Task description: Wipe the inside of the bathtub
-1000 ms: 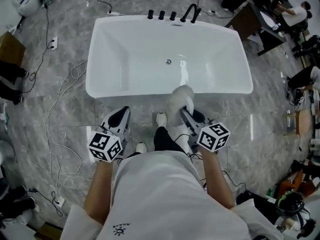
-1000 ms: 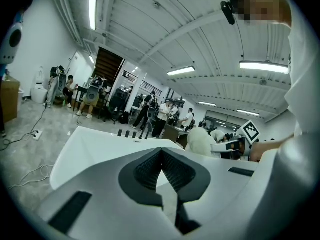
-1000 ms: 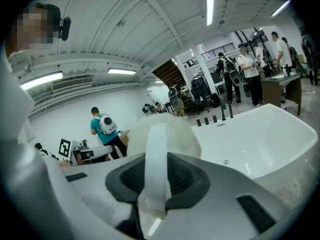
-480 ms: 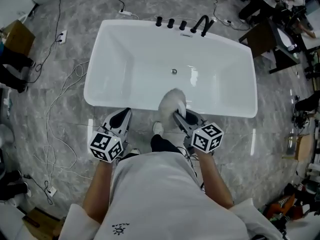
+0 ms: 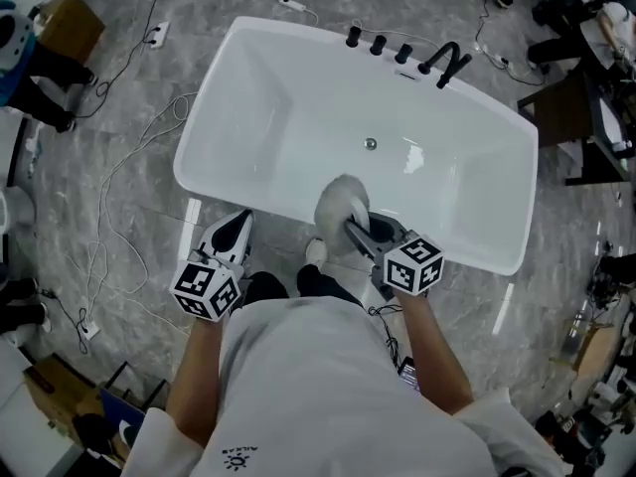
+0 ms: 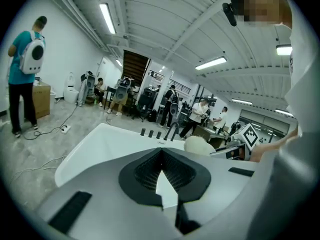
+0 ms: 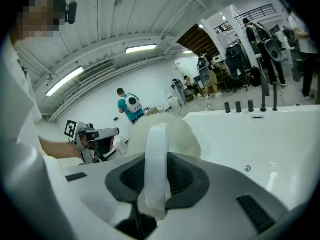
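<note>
Our right gripper (image 7: 155, 170) has its jaws clamped on the white strap (image 7: 156, 136) of a fluffy white pad (image 7: 184, 134), which bulges out just beyond the jaw tips. In the head view that pad sits over the near rim of the bathtub (image 5: 266, 107), overlapping the edge and the top of the inner wall; we cannot tell whether it presses on the surface. Further ahead of this gripper, on the tub floor, lies the small round drain (image 5: 370, 144), and past it on the far rim stand three dark knobs (image 5: 378, 44) and a curved black tap (image 5: 444, 61). To the left of the right gripper, our left gripper (image 6: 161, 156) has its jaw tips together with nothing between them. It is held outside the tub, just short of the near rim, over the grey marbled floor (image 5: 109, 117). White cables (image 5: 117, 192) trail across that floor further to its left. Far off to the left in the left gripper view, a person in a teal shirt (image 6: 22, 59) stands with a white backpack.
</note>
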Available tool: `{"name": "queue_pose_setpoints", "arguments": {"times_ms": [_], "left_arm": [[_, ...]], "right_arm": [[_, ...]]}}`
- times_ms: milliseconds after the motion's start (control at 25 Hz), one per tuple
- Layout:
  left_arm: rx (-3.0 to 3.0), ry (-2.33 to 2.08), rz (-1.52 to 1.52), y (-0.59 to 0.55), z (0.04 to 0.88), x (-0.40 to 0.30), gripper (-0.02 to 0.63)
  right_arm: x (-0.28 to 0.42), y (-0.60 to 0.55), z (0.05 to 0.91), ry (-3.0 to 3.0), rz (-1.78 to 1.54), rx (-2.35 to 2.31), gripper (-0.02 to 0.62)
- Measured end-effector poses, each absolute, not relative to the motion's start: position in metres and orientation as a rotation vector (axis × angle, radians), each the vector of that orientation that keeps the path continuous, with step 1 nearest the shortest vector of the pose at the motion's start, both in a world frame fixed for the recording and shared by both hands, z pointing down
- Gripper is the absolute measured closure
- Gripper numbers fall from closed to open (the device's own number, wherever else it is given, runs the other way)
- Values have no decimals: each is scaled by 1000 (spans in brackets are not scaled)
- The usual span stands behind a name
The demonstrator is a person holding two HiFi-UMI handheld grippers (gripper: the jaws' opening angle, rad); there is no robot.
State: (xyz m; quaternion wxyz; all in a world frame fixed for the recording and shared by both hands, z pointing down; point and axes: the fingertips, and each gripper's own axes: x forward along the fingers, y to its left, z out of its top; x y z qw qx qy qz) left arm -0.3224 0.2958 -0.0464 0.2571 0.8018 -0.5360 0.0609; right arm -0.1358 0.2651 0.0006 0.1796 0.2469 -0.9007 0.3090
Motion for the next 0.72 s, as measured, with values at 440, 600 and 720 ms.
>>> {"name": "queue_pose_setpoints", "arguments": {"times_ms": [440,600,720], "left_arm": [[1967,-1606,246,293,-10,-368,601],[1930,-1609,232,289,9,-394,600],[1912,-1607,246,280,30,-422,600]], "right_arm": [[-226,234,45,-2486,872,296,501],[-276,224,63,-2456,859,181,501],[-318,218,87,-2414,854,90,500]]}}
